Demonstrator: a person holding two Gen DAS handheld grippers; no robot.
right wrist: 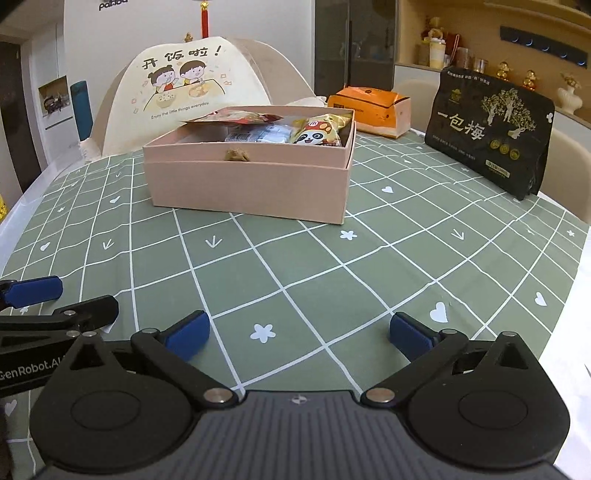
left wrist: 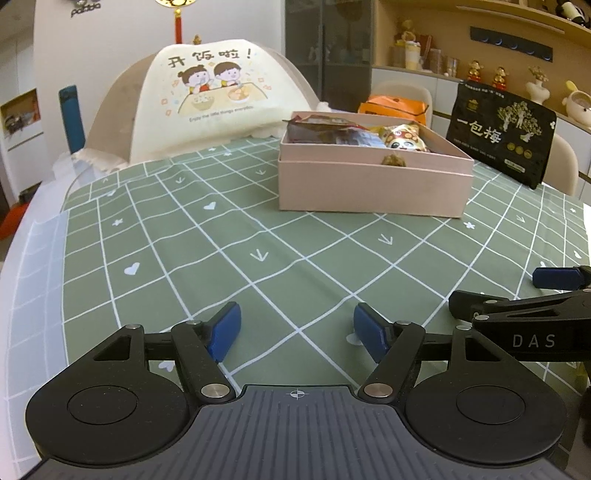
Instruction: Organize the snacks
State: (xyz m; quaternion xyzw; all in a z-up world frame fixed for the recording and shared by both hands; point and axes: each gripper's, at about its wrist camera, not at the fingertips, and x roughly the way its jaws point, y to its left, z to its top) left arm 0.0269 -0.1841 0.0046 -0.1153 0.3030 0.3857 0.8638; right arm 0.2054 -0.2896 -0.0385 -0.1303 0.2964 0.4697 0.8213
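Both wrist views sit low, side by side, facing the distant pink box [left wrist: 373,184] [right wrist: 251,184].

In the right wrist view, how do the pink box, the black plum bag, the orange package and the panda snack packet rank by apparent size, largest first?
1. pink box
2. black plum bag
3. orange package, though it stands farther back, so its true size is unsure
4. panda snack packet, partly hidden inside the box

White wall [right wrist: 258,18] behind — wooden shelves [left wrist: 480,29], green checked tablecloth [left wrist: 258,221].
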